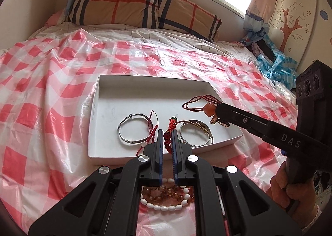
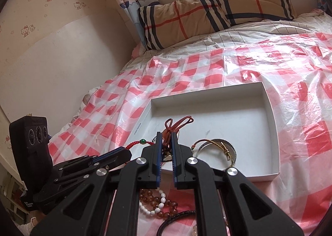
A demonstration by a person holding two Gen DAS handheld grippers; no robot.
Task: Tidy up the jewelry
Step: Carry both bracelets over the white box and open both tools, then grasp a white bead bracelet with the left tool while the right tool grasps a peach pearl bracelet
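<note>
A white shallow box (image 1: 108, 98) lies on the checked sheet; it also shows in the right wrist view (image 2: 271, 132). Inside are a silver bangle (image 1: 122, 132), a second bangle (image 1: 205, 140) with gold cord, and a red knotted cord piece (image 1: 171, 124). My left gripper (image 1: 166, 134) is shut on the red beaded cord over the box's near edge. My right gripper (image 2: 166, 136) is shut on a red cord necklace (image 2: 182, 120) with an orange stone (image 1: 208, 109), over the box. White (image 1: 166, 208) and amber (image 1: 166, 191) bead bracelets lie outside the box.
A plaid pillow (image 1: 134, 5) lies at the bed's head under a window. Blue plastic bag (image 1: 276, 65) at the far right edge. A black bead bracelet (image 2: 176, 218) lies near the loose bracelets. Wall (image 2: 51, 59) borders the bed's left side.
</note>
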